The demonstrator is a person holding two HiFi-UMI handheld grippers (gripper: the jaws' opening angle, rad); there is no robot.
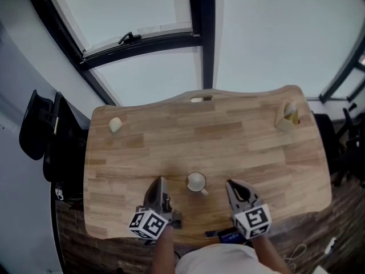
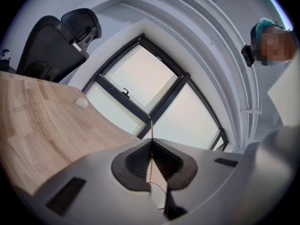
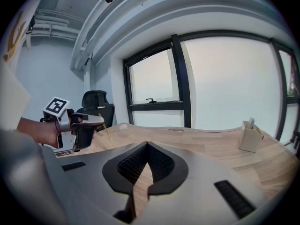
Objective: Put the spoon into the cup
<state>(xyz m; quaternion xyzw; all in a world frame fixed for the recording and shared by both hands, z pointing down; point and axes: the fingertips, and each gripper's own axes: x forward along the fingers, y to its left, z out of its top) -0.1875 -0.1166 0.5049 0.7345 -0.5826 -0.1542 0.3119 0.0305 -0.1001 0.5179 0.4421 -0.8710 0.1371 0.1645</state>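
Spoon (image 2: 152,131): a thin, pale wooden strip. We see it edge-on in the left gripper view, rising straight out past the jaw tips, with a wider flat pale part lower down between the pads. The left gripper (image 2: 151,143) is closed on it. From the right gripper view it reads as a slim yellowish stick (image 3: 107,131), tilted and held above the table (image 1: 256,153). We cannot make out the bowl end.

Cup (image 1: 196,182): small, white and upright, mouth open upward, handle pointing toward the table's near-right. It stands on the table close to the near edge, about mid-width. The spoon is over the table just left of the cup, not in it.
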